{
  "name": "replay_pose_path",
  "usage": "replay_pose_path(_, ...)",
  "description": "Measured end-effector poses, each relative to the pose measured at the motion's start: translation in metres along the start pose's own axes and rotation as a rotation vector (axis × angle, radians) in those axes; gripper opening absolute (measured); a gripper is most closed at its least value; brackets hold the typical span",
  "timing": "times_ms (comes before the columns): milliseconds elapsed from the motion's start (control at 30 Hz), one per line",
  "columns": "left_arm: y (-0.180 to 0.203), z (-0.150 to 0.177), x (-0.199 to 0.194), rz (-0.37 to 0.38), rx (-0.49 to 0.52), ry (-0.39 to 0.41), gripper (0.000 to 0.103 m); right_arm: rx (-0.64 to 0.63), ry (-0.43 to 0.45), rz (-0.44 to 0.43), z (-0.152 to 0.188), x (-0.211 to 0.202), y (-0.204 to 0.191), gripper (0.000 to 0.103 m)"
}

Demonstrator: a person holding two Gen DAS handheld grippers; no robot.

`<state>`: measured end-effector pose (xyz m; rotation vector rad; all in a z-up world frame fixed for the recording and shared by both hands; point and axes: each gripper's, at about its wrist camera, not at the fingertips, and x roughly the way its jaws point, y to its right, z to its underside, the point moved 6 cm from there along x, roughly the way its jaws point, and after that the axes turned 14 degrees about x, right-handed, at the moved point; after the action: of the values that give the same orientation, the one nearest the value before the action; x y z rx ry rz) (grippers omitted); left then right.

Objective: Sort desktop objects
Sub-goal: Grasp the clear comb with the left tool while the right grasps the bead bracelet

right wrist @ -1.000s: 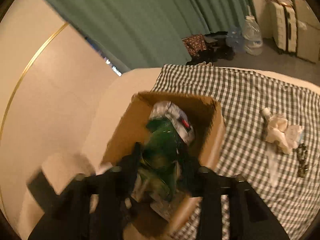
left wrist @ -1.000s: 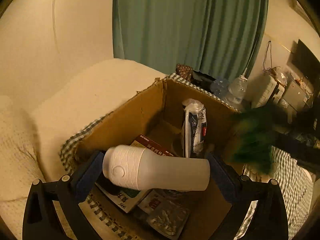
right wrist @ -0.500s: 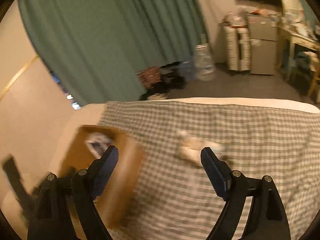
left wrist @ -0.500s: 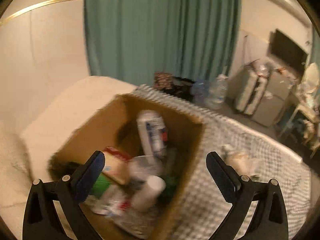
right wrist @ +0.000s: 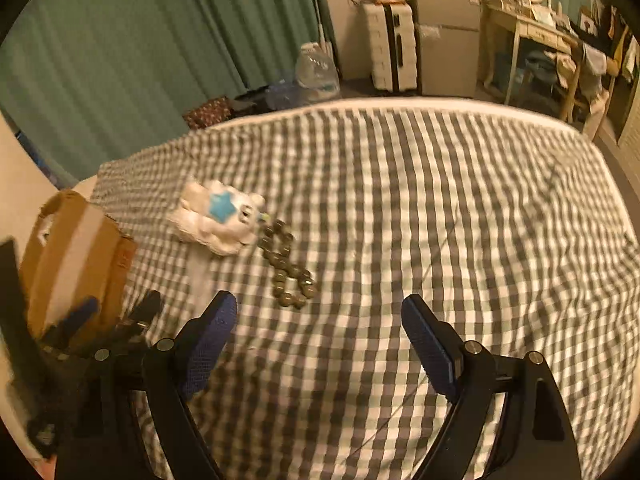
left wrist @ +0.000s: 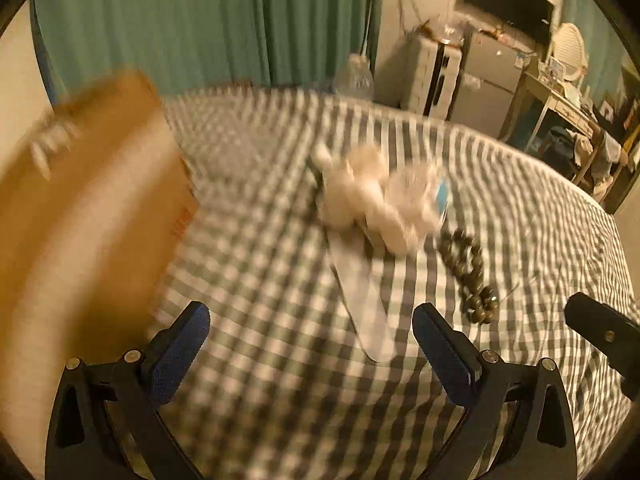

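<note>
A brown cardboard box (left wrist: 92, 208) stands blurred at the left of the left wrist view, and the same box (right wrist: 76, 256) sits at the left edge of the right wrist view. On the checked cloth lie a white plush toy (left wrist: 372, 200) with a blue star (right wrist: 220, 216), a string of dark beads (left wrist: 468, 276) (right wrist: 288, 268) and a flat pale strip (left wrist: 360, 304). My left gripper (left wrist: 310, 320) is open and empty, just short of the strip. My right gripper (right wrist: 318, 308) is open and empty, with the beads slightly ahead and to its left.
The checked cloth (right wrist: 440, 208) covers a wide bed-like surface that runs right and far. Beyond its far edge are a green curtain (right wrist: 160, 40), a water jug (right wrist: 316, 68), drawers and a grey cabinet (right wrist: 444, 32). A blurred black arm of the left gripper (right wrist: 100, 340) shows beside the box.
A second ago the left gripper held a white bottle and the right a green thing over the box. Both are now empty and have swung right, lower over the cloth.
</note>
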<state>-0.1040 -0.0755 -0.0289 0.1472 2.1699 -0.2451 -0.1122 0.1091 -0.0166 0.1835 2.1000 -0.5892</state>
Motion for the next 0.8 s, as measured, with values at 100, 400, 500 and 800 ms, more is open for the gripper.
replay_pose_path(100,0.001,0.002,0.021,0.025,-0.053,0.002,0.103,0.002,-0.023,-0.016,-0.003,0.024,0.001,0.085)
replay_pose_path(400,0.005,0.008,0.05,0.08,-0.006,0.047,0.088,-0.056,-0.114,-0.048,-0.002,0.087,-0.028,0.062)
replay_pose_path(500,0.005,0.004,0.045,0.094,0.005,0.092,0.024,-0.091,-0.156,0.01,0.008,0.105,-0.029,0.033)
replay_pose_path(800,-0.004,0.015,0.024,0.233,-0.083,0.094,0.024,-0.084,-0.125,0.011,0.026,0.054,-0.001,0.012)
